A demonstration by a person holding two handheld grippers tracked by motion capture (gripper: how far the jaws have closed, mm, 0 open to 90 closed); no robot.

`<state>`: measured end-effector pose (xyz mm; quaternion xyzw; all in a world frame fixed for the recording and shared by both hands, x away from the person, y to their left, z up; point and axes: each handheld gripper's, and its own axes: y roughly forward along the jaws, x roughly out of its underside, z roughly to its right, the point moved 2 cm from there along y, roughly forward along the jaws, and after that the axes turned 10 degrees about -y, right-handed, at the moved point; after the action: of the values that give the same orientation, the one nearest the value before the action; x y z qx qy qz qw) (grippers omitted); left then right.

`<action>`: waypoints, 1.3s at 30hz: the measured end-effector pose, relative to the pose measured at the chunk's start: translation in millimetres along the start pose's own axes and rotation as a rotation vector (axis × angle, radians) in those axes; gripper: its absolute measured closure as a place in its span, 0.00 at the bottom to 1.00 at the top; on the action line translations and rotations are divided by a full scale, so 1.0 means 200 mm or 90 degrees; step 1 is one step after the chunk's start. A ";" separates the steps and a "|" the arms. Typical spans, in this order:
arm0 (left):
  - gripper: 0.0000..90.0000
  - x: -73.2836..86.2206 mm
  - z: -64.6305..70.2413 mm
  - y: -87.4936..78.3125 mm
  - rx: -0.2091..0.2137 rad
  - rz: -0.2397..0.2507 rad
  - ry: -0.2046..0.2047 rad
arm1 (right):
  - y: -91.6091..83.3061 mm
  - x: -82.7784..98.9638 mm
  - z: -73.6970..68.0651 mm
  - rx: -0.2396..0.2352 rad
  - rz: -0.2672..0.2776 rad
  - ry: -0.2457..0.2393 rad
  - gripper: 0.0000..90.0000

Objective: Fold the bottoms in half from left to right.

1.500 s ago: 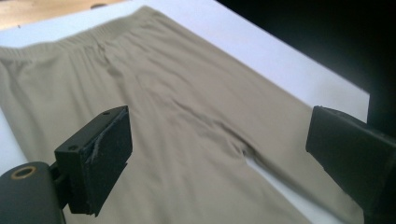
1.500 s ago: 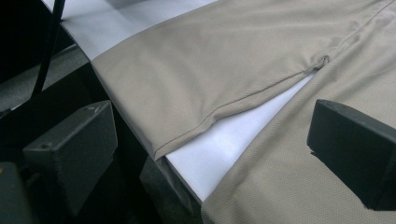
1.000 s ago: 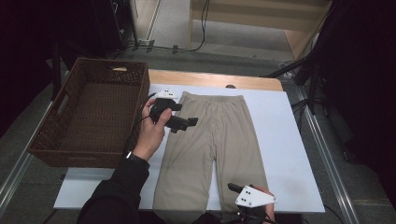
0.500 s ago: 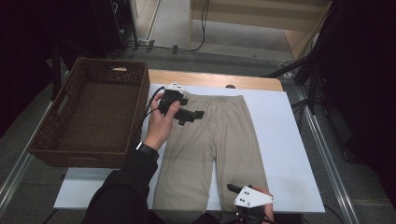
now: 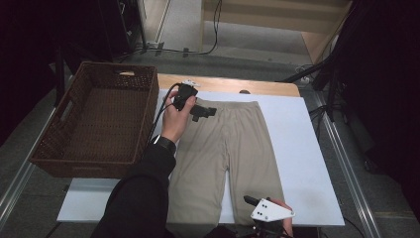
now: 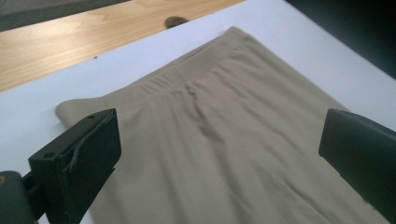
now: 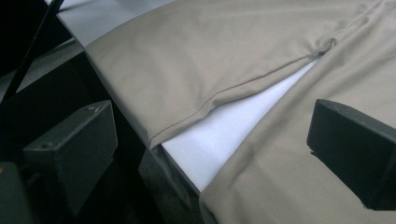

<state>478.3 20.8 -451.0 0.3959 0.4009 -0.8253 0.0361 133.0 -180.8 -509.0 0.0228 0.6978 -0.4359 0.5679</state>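
The beige trousers [image 5: 233,148] lie flat and unfolded on the white counter [image 5: 307,163], waistband at the far end, legs toward the person. No fold is made yet, so the work looks to be at its beginning: the cloth must first be taken, and everything after that is left to do.

The left tongs [image 5: 204,112] hover over the waistband corner, and their jaws have just been opening; they are spread wide, with only the cloth below them and nothing between the pads. In the left gripper view the waistband [image 6: 187,84] lies just ahead of the jaws.

The right tongs [image 5: 250,201] wait at the near edge, beside the leg ends, jaws also spread and holding nothing. In the right gripper view the gap between the two legs [image 7: 243,121] is directly before them.

A wicker basket [image 5: 94,119] stands left of the left tongs, close to the trousers but apart from them. Nothing blocks either tongs
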 end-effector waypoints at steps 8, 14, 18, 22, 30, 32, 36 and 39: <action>0.15 0.01 -0.16 0.14 -0.079 -0.030 -0.039 | -0.02 0.01 0.00 0.009 -0.002 0.009 0.00; 0.35 0.03 -0.24 0.21 -0.126 -0.053 -0.079 | -0.03 0.03 0.00 0.011 -0.004 0.017 0.01; 0.40 0.04 -0.27 0.25 -0.147 -0.061 -0.082 | -0.02 0.03 0.01 0.012 -0.006 0.015 0.01; 0.45 0.04 -0.30 0.26 -0.176 -0.045 -0.089 | -0.02 0.04 0.00 0.009 -0.010 0.014 0.01; 0.50 0.02 -0.31 0.27 -0.198 -0.044 -0.063 | -0.01 0.04 0.00 0.008 -0.013 0.010 0.01; 0.49 0.02 -0.33 0.27 -0.213 -0.038 -0.069 | 0.00 0.04 0.00 0.007 -0.013 0.011 0.01; 0.54 0.03 -0.31 0.28 -0.243 -0.043 -0.031 | 0.00 0.04 0.00 0.007 -0.014 0.012 0.01; 0.66 0.04 -0.31 0.27 -0.238 -0.038 -0.023 | 0.01 0.04 -0.01 0.005 -0.016 0.011 0.01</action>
<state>533.1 28.9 -513.4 0.3555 0.5583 -0.7440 0.0918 130.0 -182.7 -515.5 0.0202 0.7010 -0.4456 0.5565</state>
